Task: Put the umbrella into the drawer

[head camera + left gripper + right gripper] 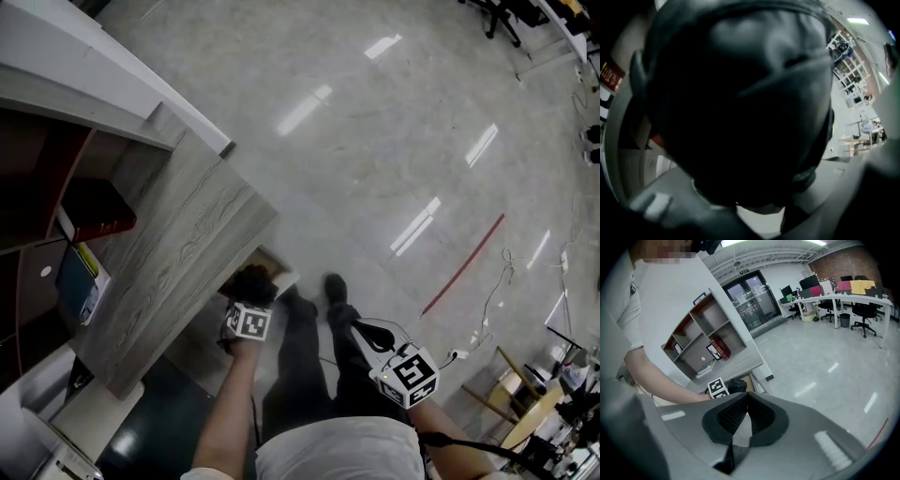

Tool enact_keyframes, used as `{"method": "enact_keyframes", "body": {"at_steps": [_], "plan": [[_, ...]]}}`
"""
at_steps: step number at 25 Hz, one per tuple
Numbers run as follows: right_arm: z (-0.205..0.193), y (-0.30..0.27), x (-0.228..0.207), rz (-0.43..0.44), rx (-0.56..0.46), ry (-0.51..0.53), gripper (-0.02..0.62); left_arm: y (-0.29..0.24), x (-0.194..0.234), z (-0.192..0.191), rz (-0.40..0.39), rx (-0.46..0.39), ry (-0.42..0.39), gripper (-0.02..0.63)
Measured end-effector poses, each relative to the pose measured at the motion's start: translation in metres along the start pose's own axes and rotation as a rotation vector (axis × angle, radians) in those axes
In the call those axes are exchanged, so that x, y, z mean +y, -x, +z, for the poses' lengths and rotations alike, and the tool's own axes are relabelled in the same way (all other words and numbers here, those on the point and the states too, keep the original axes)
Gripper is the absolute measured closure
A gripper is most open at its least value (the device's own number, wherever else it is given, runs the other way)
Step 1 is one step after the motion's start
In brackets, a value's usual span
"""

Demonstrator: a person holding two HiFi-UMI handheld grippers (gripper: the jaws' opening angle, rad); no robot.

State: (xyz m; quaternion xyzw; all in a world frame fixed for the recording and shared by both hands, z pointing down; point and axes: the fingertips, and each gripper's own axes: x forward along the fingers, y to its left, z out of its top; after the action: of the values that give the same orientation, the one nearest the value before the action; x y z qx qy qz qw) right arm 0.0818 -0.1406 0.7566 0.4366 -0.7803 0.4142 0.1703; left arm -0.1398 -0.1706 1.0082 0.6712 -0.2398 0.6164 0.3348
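Head view, putting-in step: gripping the black folded umbrella [251, 279] in the left hand-held gripper [249, 298], over the open wooden drawer [284, 279] at 1 o'clock, with the right hand-held gripper [747, 401] pressed together, empty. Next, probably: lower, let go.

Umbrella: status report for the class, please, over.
Left claw shut on umbrella. Right claw shut, empty. Umbrella held at open drawer. Nothing seen blocking it.

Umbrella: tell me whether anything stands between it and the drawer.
Nothing visible does. The umbrella, held in the left gripper, hangs right over the open drawer at the desk edge. Most of the drawer's inside is hidden behind the umbrella.
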Motion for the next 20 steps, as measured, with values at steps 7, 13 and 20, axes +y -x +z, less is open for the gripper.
{"method": "enact_keyframes", "body": {"at_steps": [7,13,20], "plan": [[-0.009,-0.007,-0.004,-0.013,0.006,-0.031,0.591,-0.023,0.010,0.006,-0.002,0.049,0.066,0.339],[-0.013,-0.014,-0.005,-0.020,0.005,-0.051,0.591,-0.035,0.020,0.023,-0.024,0.081,0.123,0.336],[-0.012,-0.019,-0.007,-0.022,-0.006,-0.066,0.591,-0.034,0.027,0.020,0.015,0.097,0.145,0.309]]}}
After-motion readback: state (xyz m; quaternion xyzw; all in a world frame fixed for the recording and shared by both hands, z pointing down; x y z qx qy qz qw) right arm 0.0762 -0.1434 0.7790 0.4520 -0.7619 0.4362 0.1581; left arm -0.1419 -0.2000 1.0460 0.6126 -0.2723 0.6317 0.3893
